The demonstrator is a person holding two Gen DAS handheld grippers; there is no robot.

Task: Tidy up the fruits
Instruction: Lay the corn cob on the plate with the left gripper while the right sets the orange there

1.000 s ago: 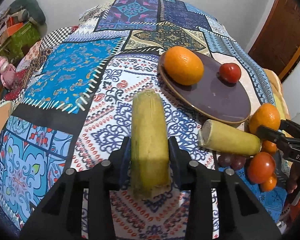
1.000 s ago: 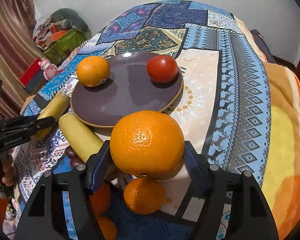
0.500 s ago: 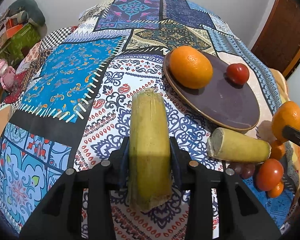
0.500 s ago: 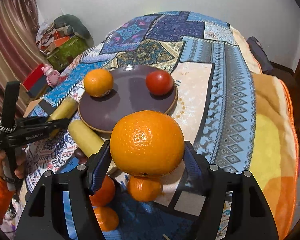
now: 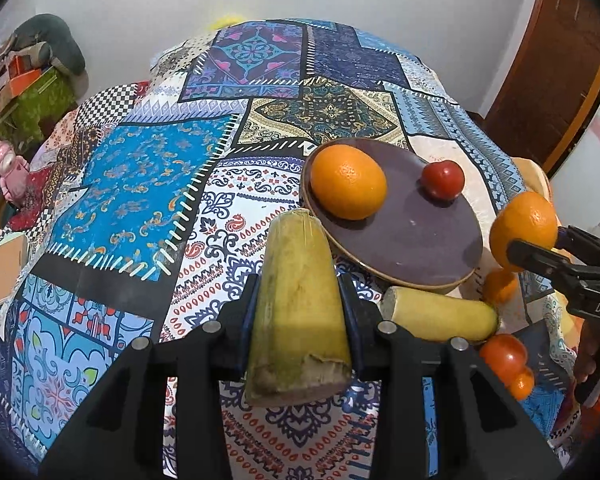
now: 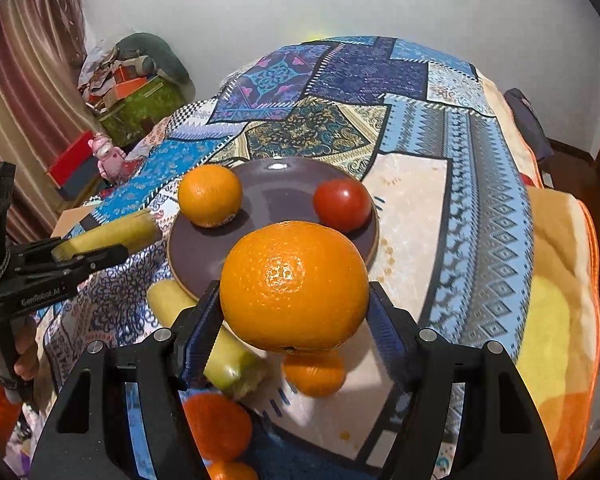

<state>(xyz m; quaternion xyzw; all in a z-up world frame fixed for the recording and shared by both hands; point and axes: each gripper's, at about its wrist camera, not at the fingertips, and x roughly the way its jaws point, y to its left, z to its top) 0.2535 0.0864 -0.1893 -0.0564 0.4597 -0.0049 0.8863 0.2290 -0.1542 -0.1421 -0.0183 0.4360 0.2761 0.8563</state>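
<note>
Two fruits were held aloft: banana (image 5: 300,304) clamped in left tongs (image 5: 300,308), orange (image 6: 294,286) in right tongs (image 6: 294,308); plate (image 6: 268,216) just ahead, lowering judged next.

Bare plate (image 5: 420,236) centre between fruits

A: Both views evenly bright, soft indoor light from above. Glare?

B: One small highlight on the purple plate (image 6: 274,167), far rim, right wrist view; a speckled sheen on the held orange (image 6: 294,286).

A: Shadows?

B: Soft, short, under the fruit. Heavy fisheye bowing, black vignette at corners. Small orange (image 6: 314,374) below it is blurred.
</note>
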